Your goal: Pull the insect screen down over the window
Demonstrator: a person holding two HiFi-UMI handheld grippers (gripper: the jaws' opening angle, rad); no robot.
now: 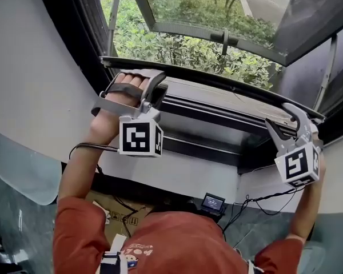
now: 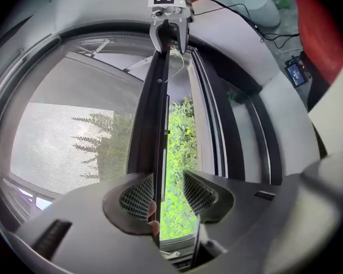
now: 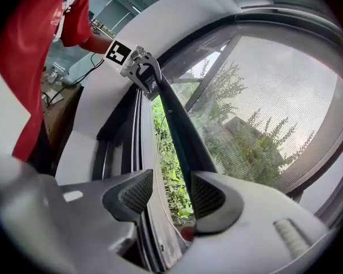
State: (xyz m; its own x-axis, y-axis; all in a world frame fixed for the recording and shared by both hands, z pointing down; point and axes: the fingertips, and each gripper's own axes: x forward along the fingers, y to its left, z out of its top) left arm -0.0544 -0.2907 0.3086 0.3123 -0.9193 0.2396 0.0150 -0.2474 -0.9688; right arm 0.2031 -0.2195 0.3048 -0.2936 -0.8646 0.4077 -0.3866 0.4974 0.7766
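green bushes (image 1: 183, 50) outside in the sun, little black gadget with a lit screen (image 1: 213, 202) down below you, black cables (image 1: 263, 198) trailing beside it, cardboard box (image 1: 111, 210) lower left, pale rounded seat thing (image 1: 20, 170) on your far left

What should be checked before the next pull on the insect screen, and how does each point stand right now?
1. Left gripper hooked on screen bar: ok; jaws apart around the bar's edge, not clamped.
2. Right gripper hooked on the bar: ok; jaws apart, not clamped.
3. Mesh flat above the bar: ok.
4. Screen fully down: not ok; unscreened greenery shows between bar and window frame.
5. Bar level end to end: cannot tell.
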